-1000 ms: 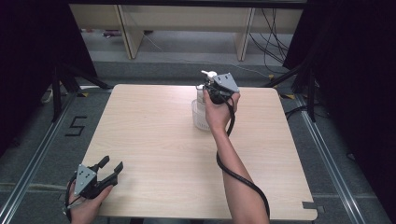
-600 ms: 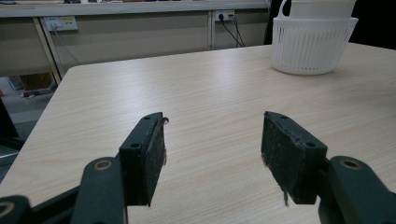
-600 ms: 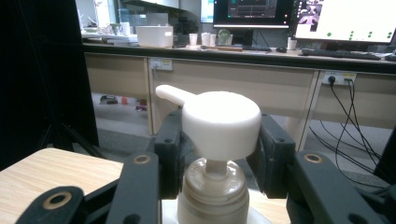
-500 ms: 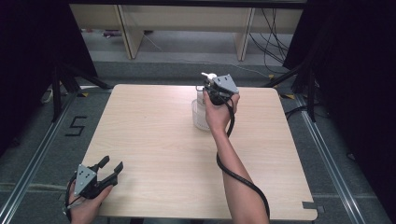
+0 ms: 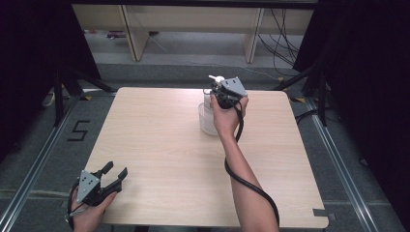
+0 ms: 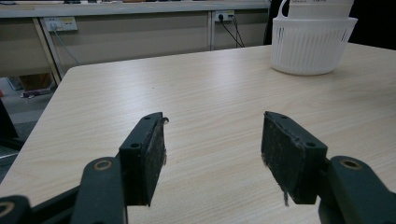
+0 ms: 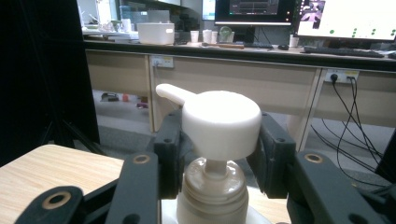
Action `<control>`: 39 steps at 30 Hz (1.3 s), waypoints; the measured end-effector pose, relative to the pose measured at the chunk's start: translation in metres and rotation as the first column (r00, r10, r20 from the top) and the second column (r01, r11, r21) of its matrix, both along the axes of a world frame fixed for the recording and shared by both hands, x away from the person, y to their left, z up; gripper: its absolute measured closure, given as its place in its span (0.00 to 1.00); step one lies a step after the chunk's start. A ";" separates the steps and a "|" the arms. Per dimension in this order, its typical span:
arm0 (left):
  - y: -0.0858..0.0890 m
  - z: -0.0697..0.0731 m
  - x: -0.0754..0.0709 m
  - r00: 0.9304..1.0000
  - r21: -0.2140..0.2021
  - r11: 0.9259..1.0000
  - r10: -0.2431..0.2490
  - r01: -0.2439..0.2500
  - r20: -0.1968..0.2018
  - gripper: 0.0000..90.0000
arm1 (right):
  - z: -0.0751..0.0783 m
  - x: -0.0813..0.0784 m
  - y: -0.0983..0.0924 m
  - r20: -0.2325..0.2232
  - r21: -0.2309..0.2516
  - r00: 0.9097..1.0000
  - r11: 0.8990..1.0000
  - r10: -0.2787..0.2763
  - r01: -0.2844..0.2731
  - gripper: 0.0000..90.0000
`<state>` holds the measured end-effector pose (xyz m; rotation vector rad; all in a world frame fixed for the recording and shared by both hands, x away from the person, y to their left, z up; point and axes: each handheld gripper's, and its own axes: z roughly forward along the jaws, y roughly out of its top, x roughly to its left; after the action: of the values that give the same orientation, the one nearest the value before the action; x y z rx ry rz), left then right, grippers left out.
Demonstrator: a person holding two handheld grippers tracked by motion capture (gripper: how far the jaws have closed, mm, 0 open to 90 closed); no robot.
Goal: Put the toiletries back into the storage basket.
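A pump bottle with a white pump head (image 7: 222,123) and a beige neck stands at the far middle of the table, inside a white slotted basket (image 5: 207,121). My right gripper (image 5: 221,93) comes at it from the near side. Its two black jaws are shut on the sides of the pump head, and the nozzle (image 5: 215,78) points away to the left. My left gripper (image 5: 115,172) rests at the table's near left corner, open, with nothing between its pads (image 6: 149,156). From there the basket (image 6: 313,44) shows far off to the right.
The light wooden table (image 5: 159,145) is bare between the two grippers. The right gripper's black cable (image 5: 246,181) trails along the forearm. Beyond the far edge stand desk legs and cables on the floor. Dark stands flank both sides of the table.
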<state>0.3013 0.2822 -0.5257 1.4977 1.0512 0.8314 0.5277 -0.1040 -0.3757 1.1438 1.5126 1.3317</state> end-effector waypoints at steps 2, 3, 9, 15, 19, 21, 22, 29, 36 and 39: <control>0.000 0.000 0.000 1.000 0.001 1.000 0.000 0.000 -0.001 0.44 | 0.000 0.000 0.000 -0.004 -0.005 1.000 1.000 -0.001 0.001 0.66; 0.000 0.000 0.000 1.000 0.001 1.000 0.000 0.000 -0.001 0.44 | 0.000 0.000 0.000 -0.004 -0.005 1.000 1.000 -0.001 0.001 0.66; 0.000 0.000 0.000 1.000 0.001 1.000 0.000 0.000 0.000 0.44 | 0.002 0.000 -0.001 -0.010 -0.013 1.000 1.000 0.000 0.000 0.62; 0.000 0.000 0.000 1.000 0.000 1.000 0.001 -0.001 -0.001 0.44 | 0.004 0.001 -0.002 -0.027 -0.023 1.000 1.000 -0.004 0.003 0.40; 0.000 -0.001 0.001 1.000 -0.007 1.000 0.000 0.000 0.007 0.44 | 0.003 -0.002 -0.003 -0.060 -0.033 0.998 0.999 -0.007 0.005 0.32; 0.000 0.000 0.000 1.000 0.000 1.000 0.003 -0.003 0.000 0.44 | 0.004 -0.003 -0.003 -0.063 -0.032 0.998 0.999 -0.004 0.002 0.31; 0.000 0.000 0.000 1.000 0.000 1.000 0.004 -0.004 0.000 0.44 | 0.004 -0.006 -0.005 -0.052 -0.047 0.999 0.999 -0.008 0.006 0.30; 0.000 0.000 0.001 1.000 -0.005 1.000 0.004 -0.004 0.005 0.44 | 0.005 -0.018 -0.010 -0.073 -0.059 0.997 0.998 0.027 -0.032 0.28; 0.000 0.000 0.001 1.000 -0.006 1.000 0.004 -0.004 0.006 0.43 | 0.000 -0.036 -0.022 -0.088 -0.065 0.994 0.996 0.056 -0.062 0.27; 0.000 0.000 0.001 1.000 -0.006 1.000 0.003 -0.003 0.006 0.43 | -0.003 -0.044 -0.028 -0.092 -0.061 0.994 0.996 0.060 -0.065 0.27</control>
<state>0.3023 0.2819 -0.5262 1.4884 1.0512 0.8341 0.4838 -0.1321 -0.3785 1.1376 1.6565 1.2786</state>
